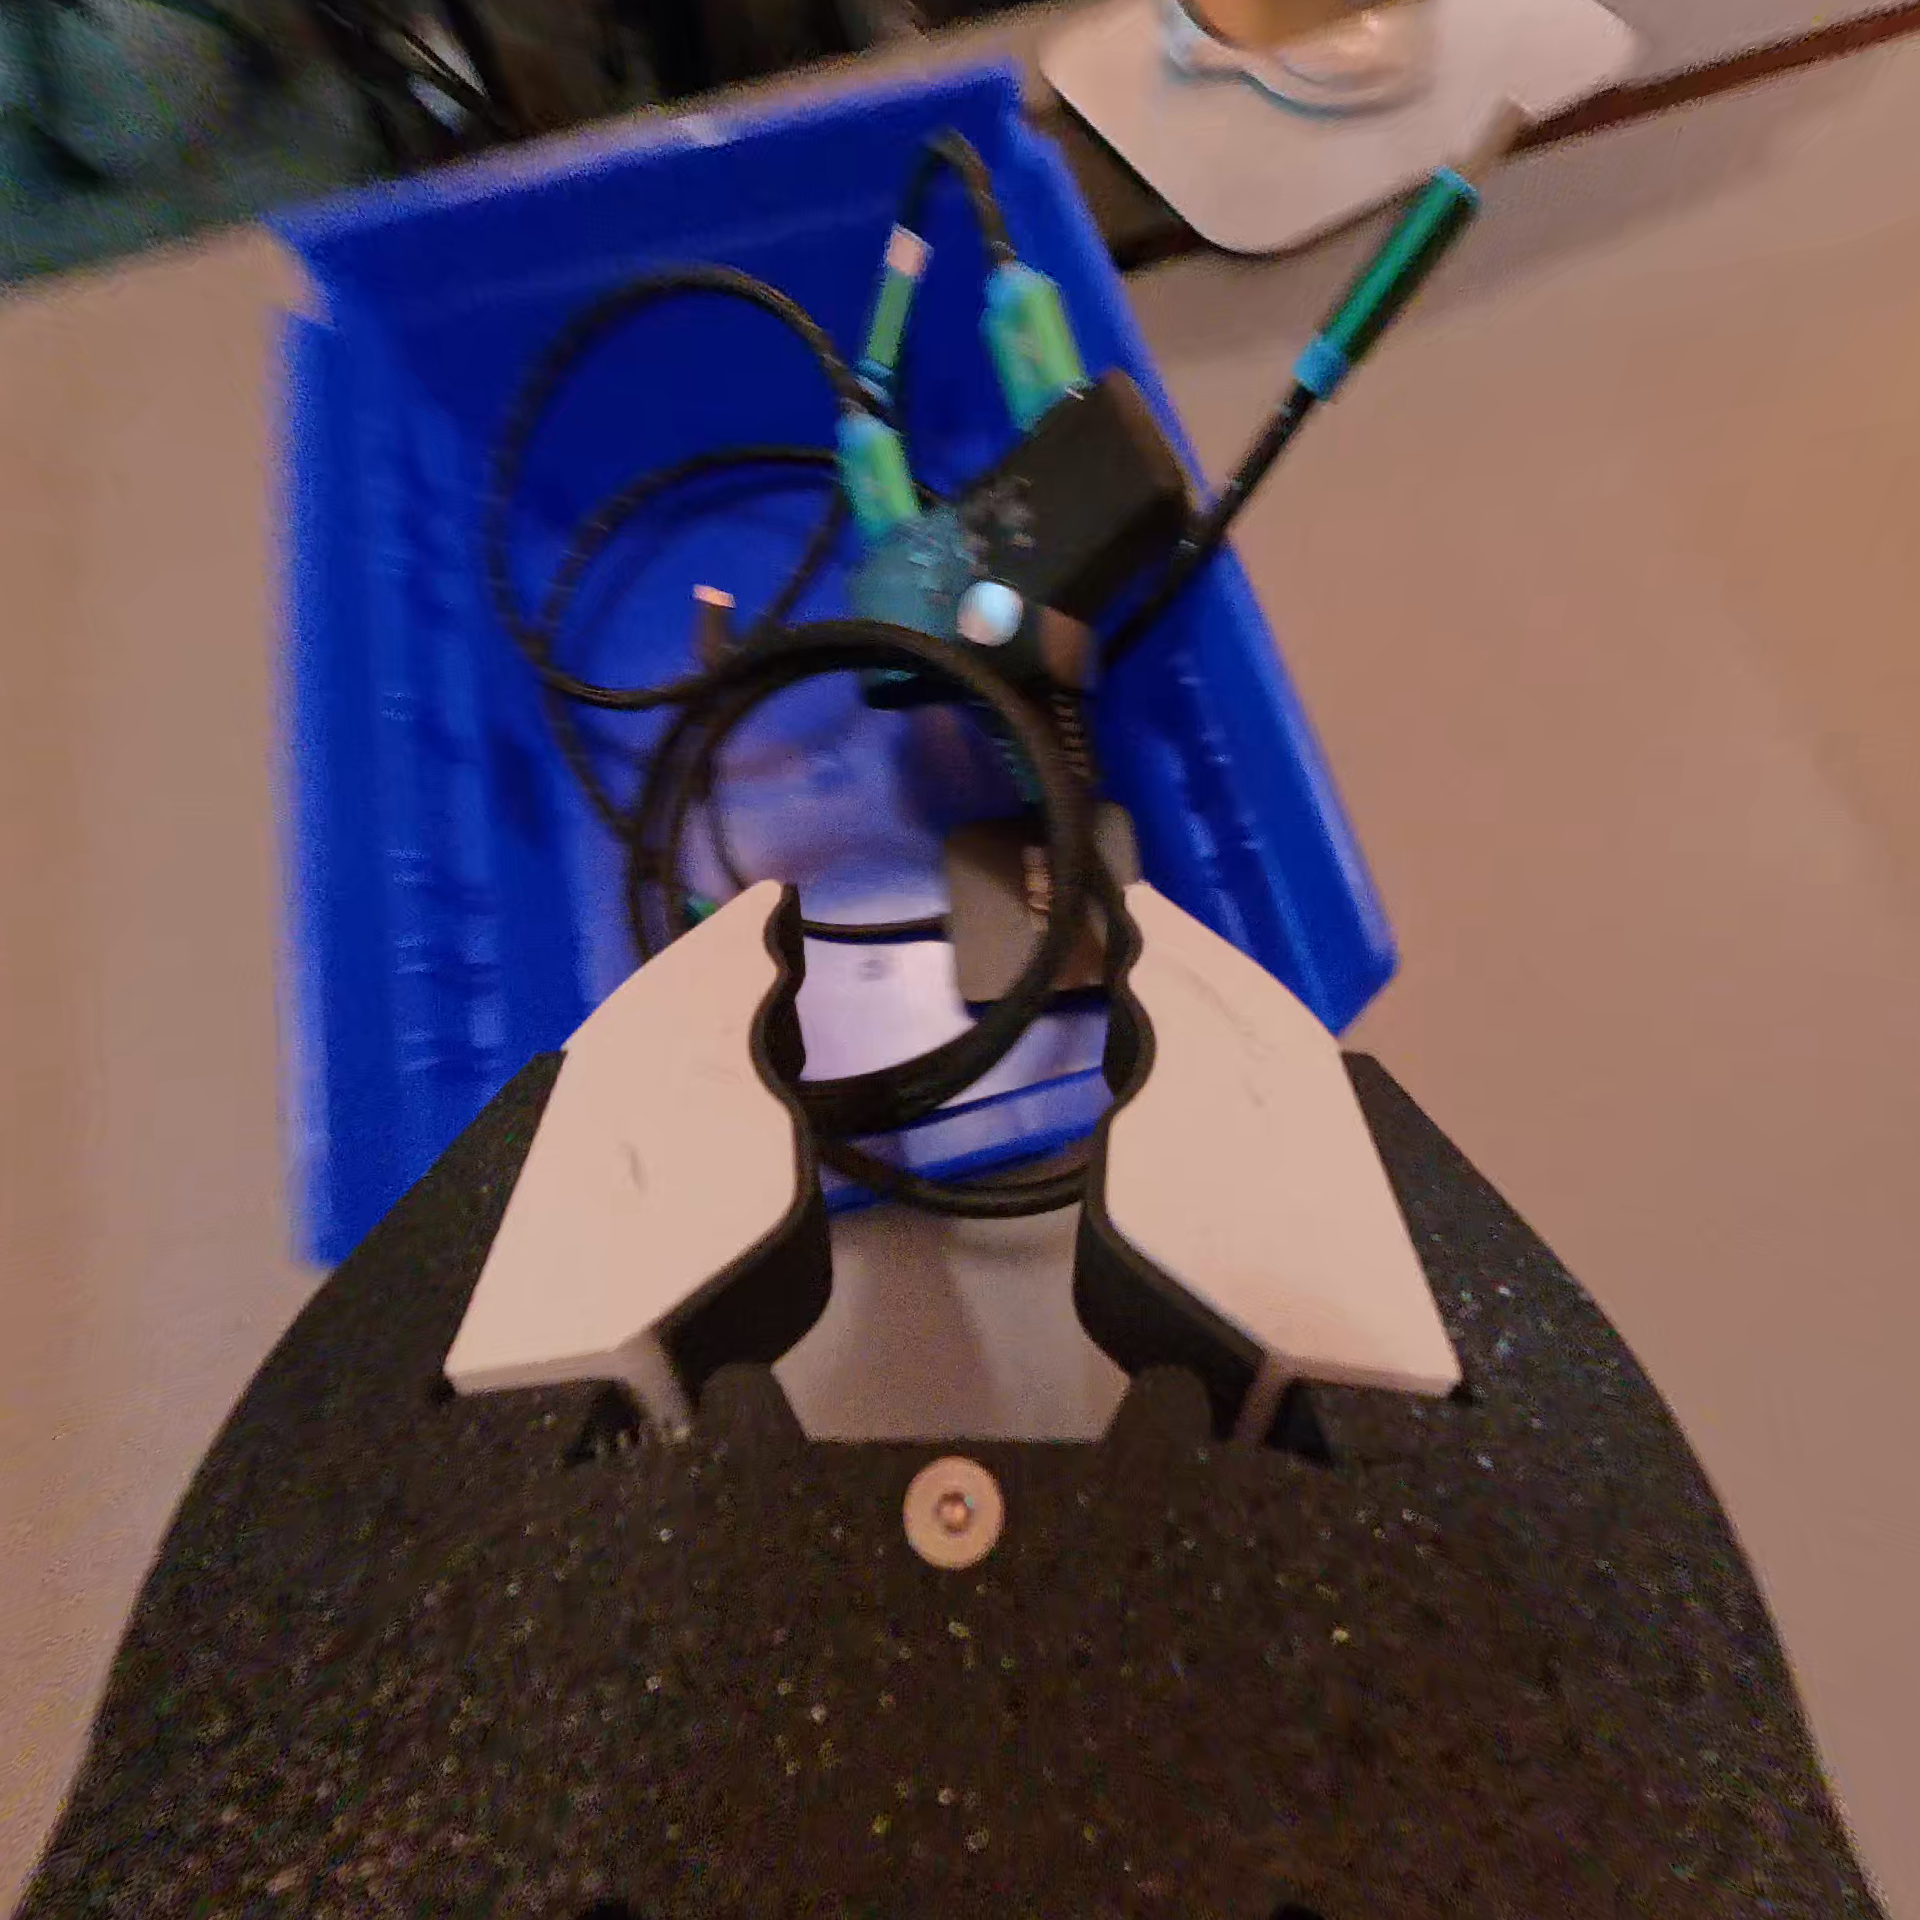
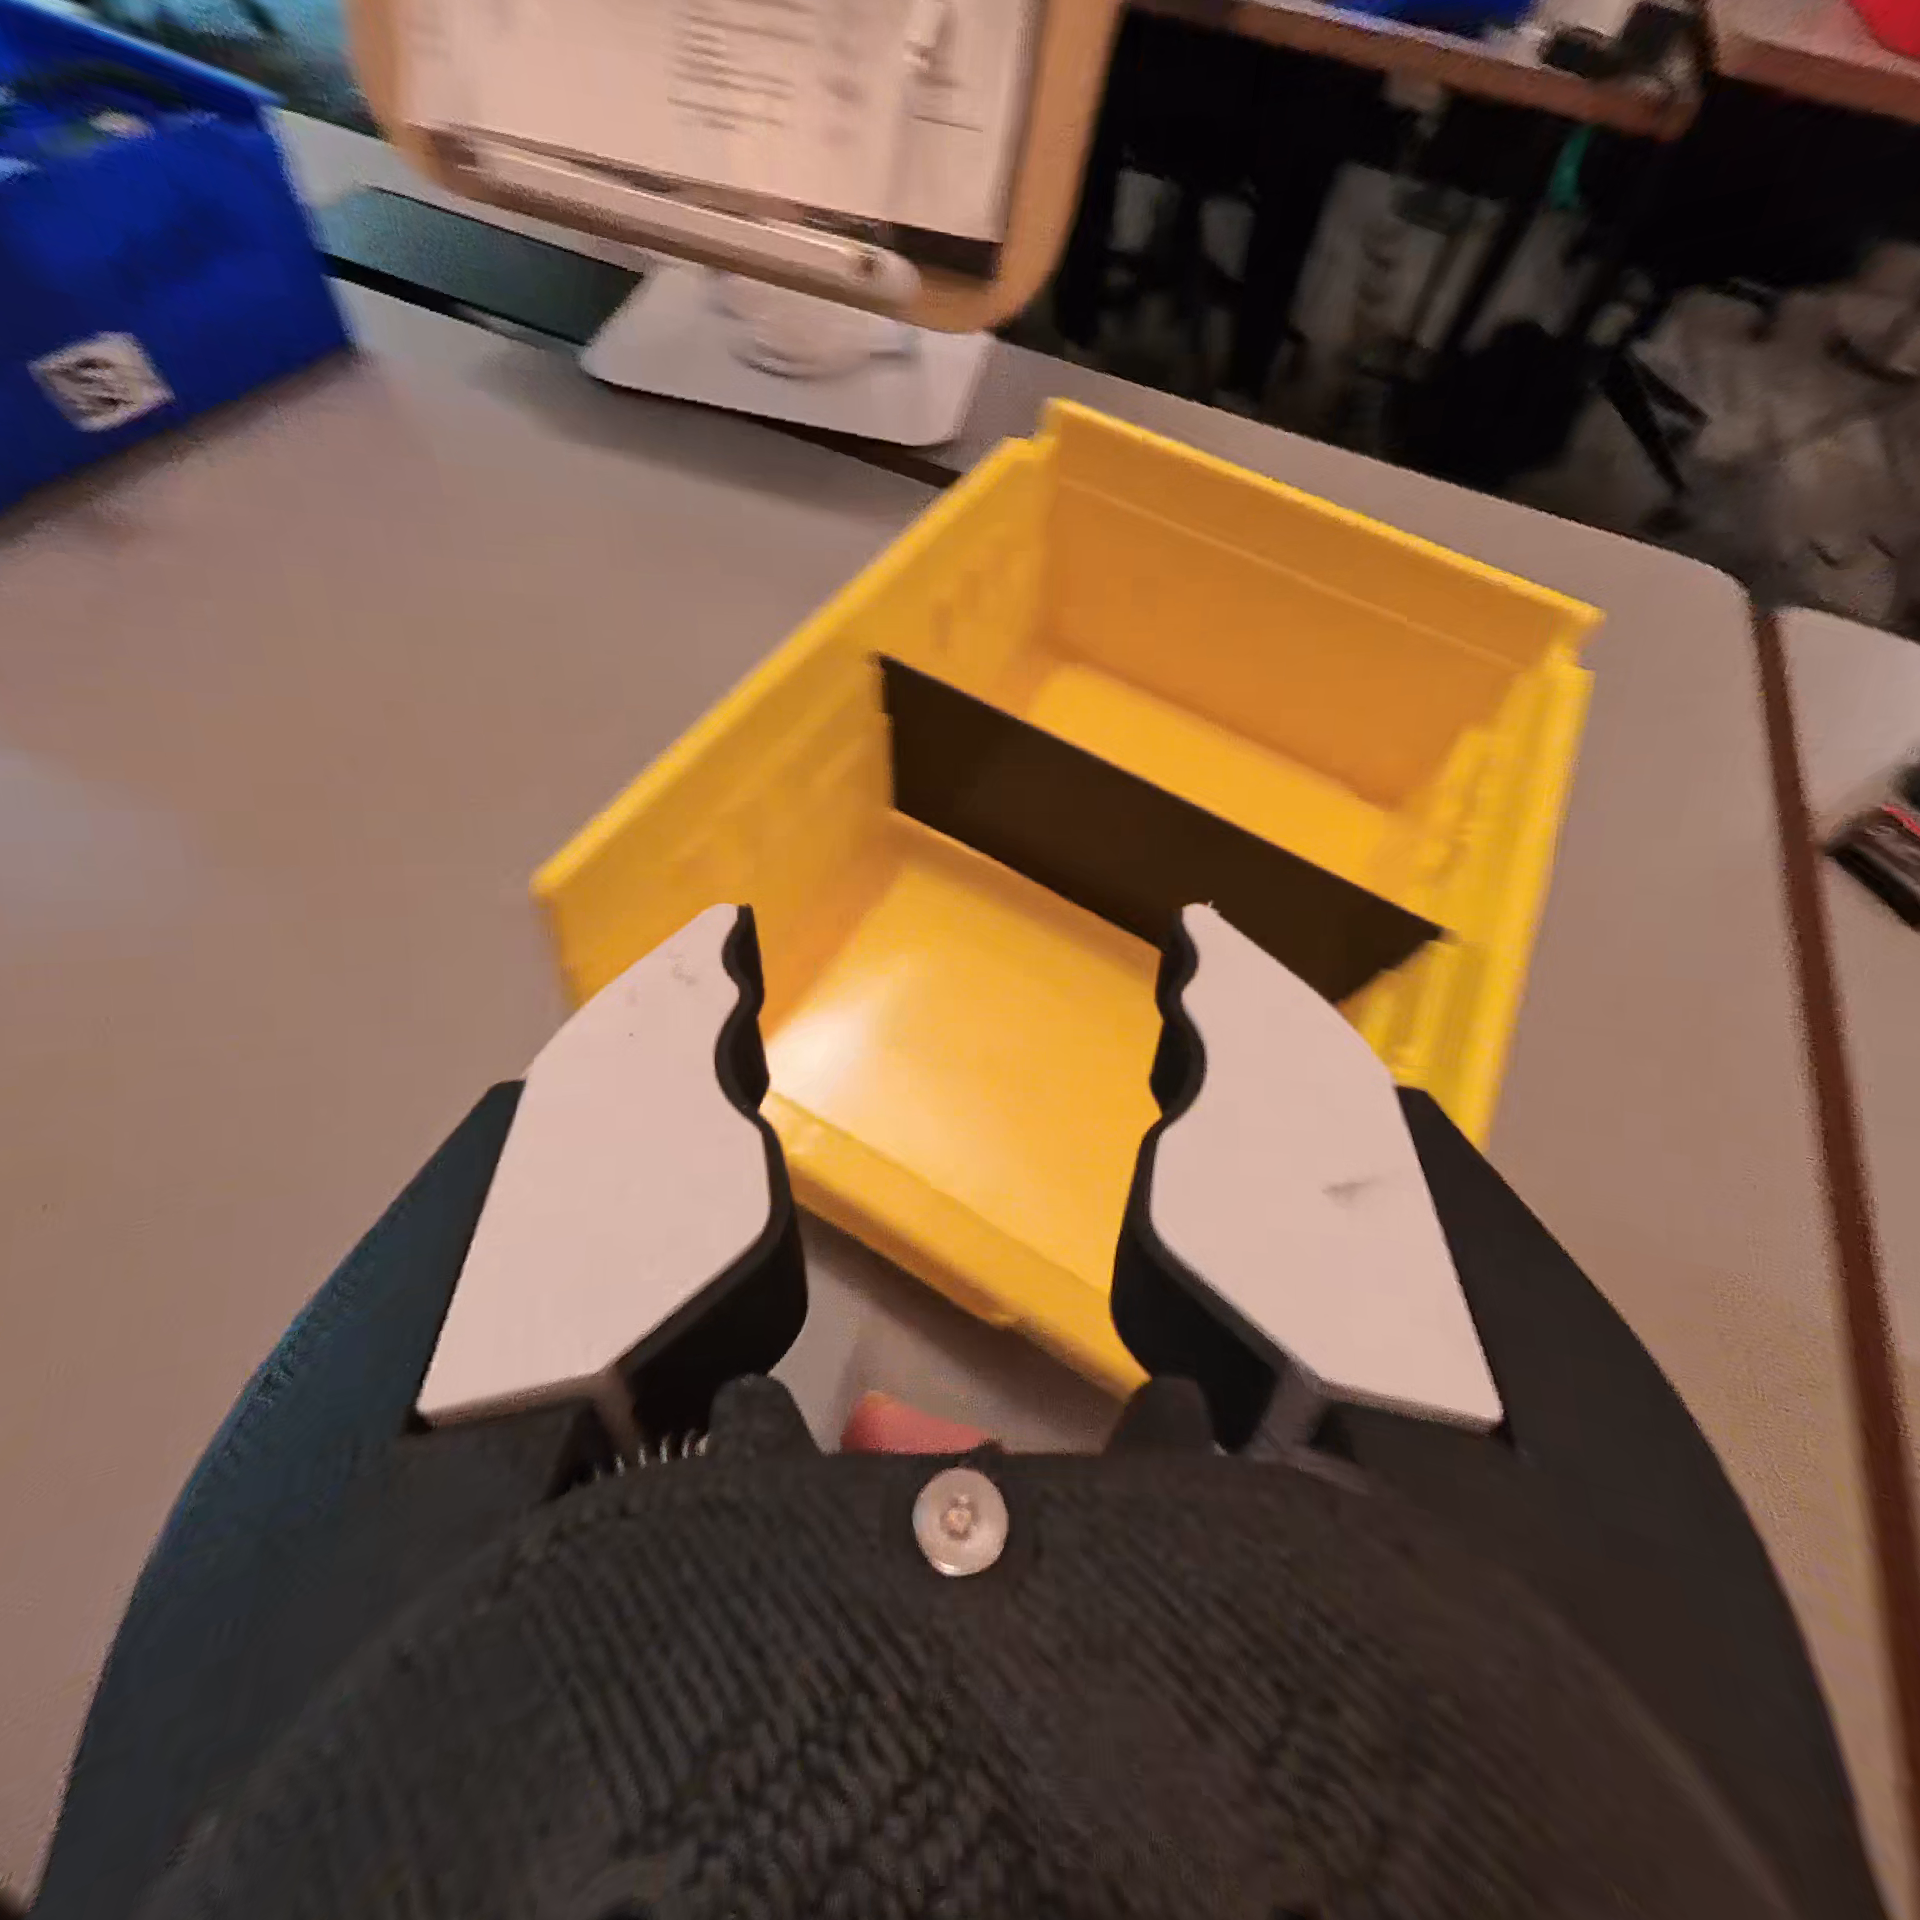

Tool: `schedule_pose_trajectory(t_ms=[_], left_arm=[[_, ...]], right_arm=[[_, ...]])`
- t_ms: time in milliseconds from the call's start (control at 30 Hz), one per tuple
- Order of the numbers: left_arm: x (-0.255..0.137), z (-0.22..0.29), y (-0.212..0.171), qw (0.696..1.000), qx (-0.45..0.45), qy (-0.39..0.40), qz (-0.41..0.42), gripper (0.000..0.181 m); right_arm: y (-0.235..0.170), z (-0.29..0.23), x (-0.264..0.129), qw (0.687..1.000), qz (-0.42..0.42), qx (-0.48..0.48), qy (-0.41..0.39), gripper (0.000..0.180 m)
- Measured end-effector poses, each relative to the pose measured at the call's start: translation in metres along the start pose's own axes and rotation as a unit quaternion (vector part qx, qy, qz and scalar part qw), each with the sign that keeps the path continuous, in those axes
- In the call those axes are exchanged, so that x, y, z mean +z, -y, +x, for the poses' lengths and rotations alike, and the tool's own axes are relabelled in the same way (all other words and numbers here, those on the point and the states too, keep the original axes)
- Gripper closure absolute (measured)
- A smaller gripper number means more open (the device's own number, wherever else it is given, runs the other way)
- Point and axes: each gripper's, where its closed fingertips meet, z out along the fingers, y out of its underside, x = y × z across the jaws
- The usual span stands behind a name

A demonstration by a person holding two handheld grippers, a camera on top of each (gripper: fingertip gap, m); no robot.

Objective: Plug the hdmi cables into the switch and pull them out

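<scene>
Left gripper (image 1: pixel 951 935) hovers spread wide and empty over the blue bin (image 1: pixel 416 831), where the switch (image 1: pixel 1081 499) and coiled cables (image 1: pixel 665 582) sit ready for picking. Right gripper (image 2: pixel 961 925) waits wide open, holding nothing, above the yellow bin (image 2: pixel 1247 582).

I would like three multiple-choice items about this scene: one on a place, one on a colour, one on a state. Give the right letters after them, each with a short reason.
1. Where does the black switch lie?
A. in the blue bin
B. in the yellow bin
C. on the bare table

2. What colour is the divider inside the yellow bin?
A. white
B. black
C. blue

3. How stand the right tongs?
A. shut on a cable
B. shut on nothing
C. open, holding nothing

Key: 1 A, the switch rests among the coiled cables in the blue bin. 2 B, a black plate crosses the bin. 3 C, a wide gap shows between the fingers.
</scene>
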Motion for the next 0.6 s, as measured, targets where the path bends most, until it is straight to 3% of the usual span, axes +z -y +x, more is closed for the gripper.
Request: schedule_pose_trajectory(t_ms=[200,367,467,600], left_arm=[[0.05,0.015,-0.011,0.985,-0.076,-0.104,-0.112,0.124],[0.067,0.036,-0.001,0.957,-0.158,-0.208,-0.127,0.143],[0.076,0.035,-0.002,0.959,-0.164,-0.201,-0.116,0.157],[0.08,0.035,-0.001,0.956,-0.187,-0.211,-0.078,0.158]], right_arm=[[-0.014,-0.054,0.006,0.996,-0.015,-0.061,0.064,0.108],[-0.014,-0.062,0.005,0.995,-0.006,-0.058,0.085,0.109],[-0.013,-0.059,0.003,0.996,0.002,-0.047,0.081,0.11],[-0.011,-0.059,0.0,0.995,0.014,-0.036,0.087,0.111]])
